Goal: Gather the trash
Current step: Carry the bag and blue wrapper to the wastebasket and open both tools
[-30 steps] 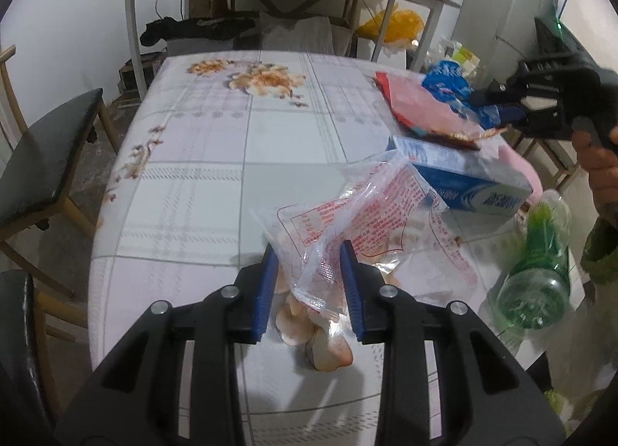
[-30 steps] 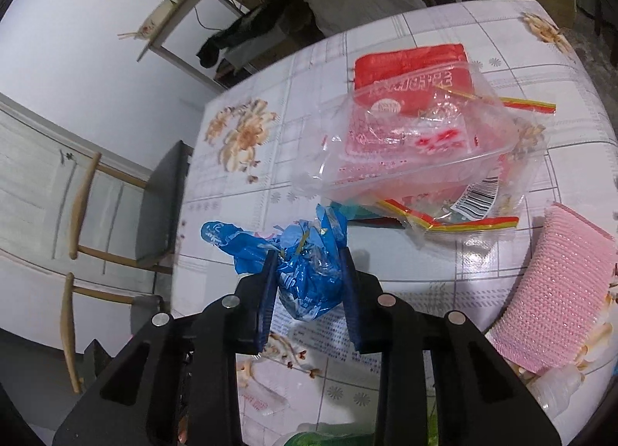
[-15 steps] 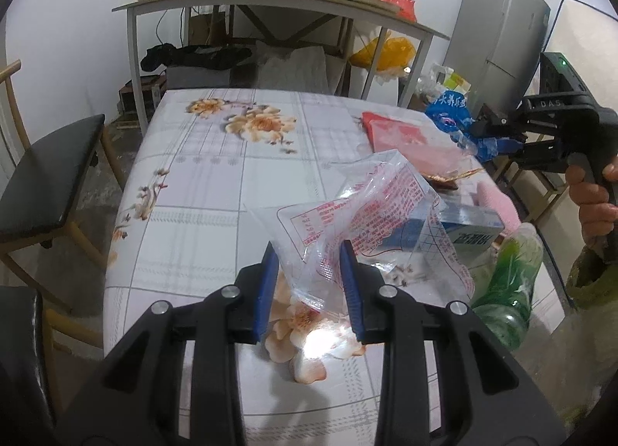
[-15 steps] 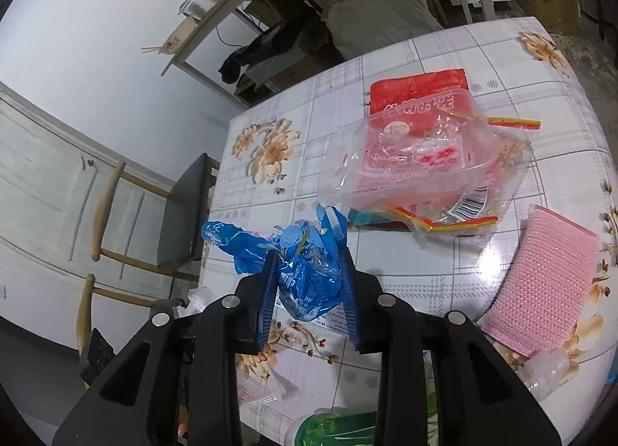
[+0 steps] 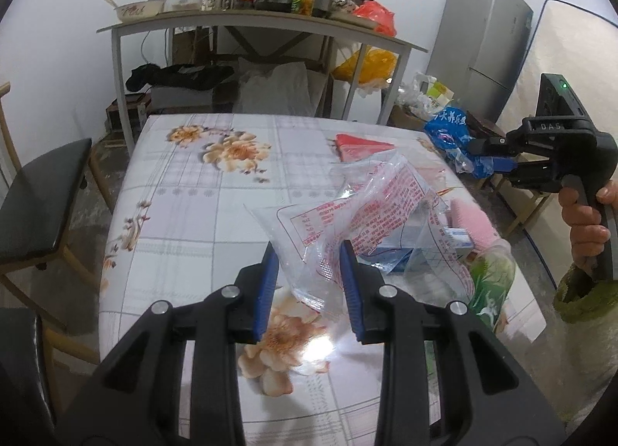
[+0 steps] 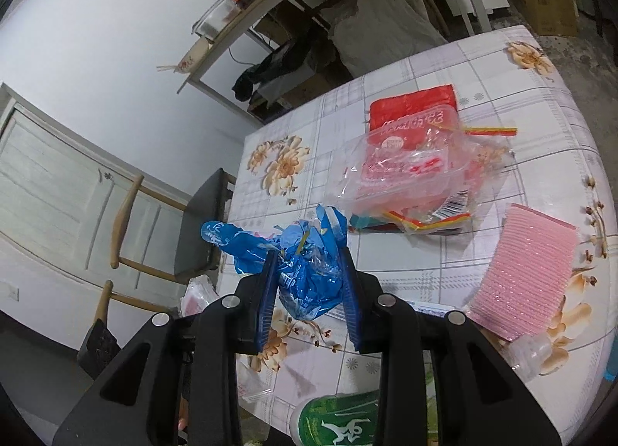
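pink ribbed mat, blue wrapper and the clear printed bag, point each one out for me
pink ribbed mat (image 6: 525, 272): right wrist view, middle of its ribbed face
blue wrapper (image 6: 309, 276): right wrist view, crumpled body between the fingers
clear printed bag (image 5: 370, 210): left wrist view, red-printed panel above the fingers

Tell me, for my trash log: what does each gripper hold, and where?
Left gripper: clear wrapper, by its lower end. Right gripper: blue wrapper, around its crumpled middle.

The table (image 5: 174, 214) wears a white cloth with grey checks and orange-brown flowers. A clear bag (image 5: 370, 214) carries red print, a crumpled wrapper (image 6: 309, 268) is bright blue, a ribbed pad (image 6: 529, 268) pink, and a bottle (image 6: 336, 423) green.
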